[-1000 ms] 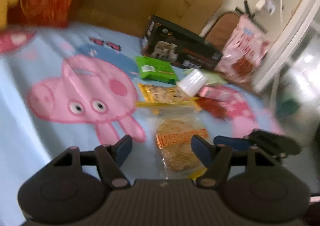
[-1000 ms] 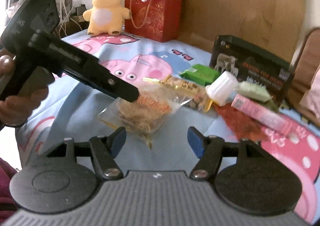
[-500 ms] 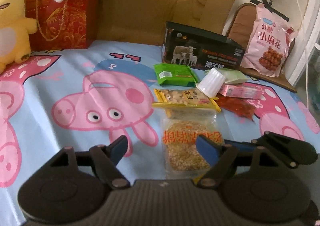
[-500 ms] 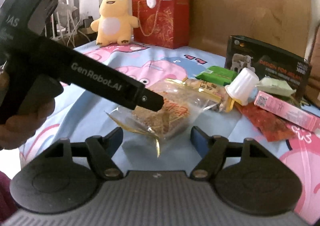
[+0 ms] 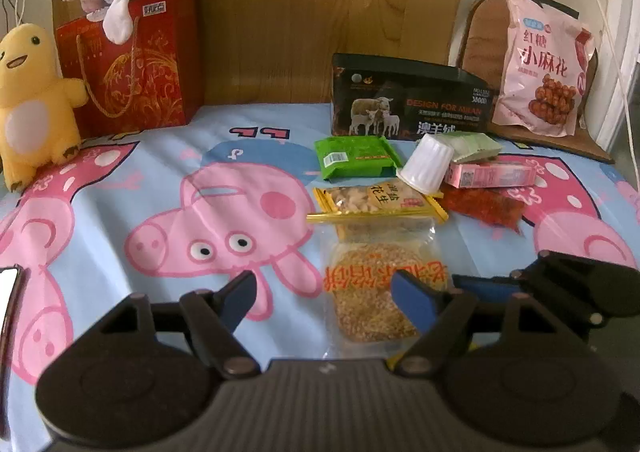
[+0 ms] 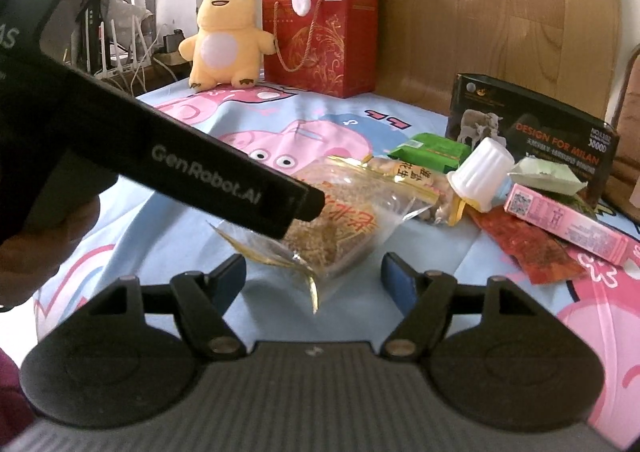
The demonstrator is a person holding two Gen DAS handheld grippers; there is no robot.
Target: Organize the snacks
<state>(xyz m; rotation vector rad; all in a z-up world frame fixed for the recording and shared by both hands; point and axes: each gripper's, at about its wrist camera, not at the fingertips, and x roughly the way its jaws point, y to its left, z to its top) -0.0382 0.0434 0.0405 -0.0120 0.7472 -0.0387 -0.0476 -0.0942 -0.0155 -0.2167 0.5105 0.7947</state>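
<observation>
On the Peppa Pig sheet (image 5: 120, 179) the snacks lie heaped before the black sheep box (image 5: 408, 99). The clear grain-cake bag (image 5: 376, 292) is nearest, probably the first pick: left gripper (image 5: 324, 292) and right gripper (image 6: 314, 280) both gape, empty, around it. Only the left view shows the pink twist-snack bag (image 5: 540, 67).

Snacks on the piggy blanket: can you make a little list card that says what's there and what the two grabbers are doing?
surface: pig-print blanket
nearest snack: clear grain-cake bag
behind it: peanut pack, green pack, white cup on its side, pink box, red pack
back: black box
left gripper: open, empty
right gripper: open, empty
</observation>
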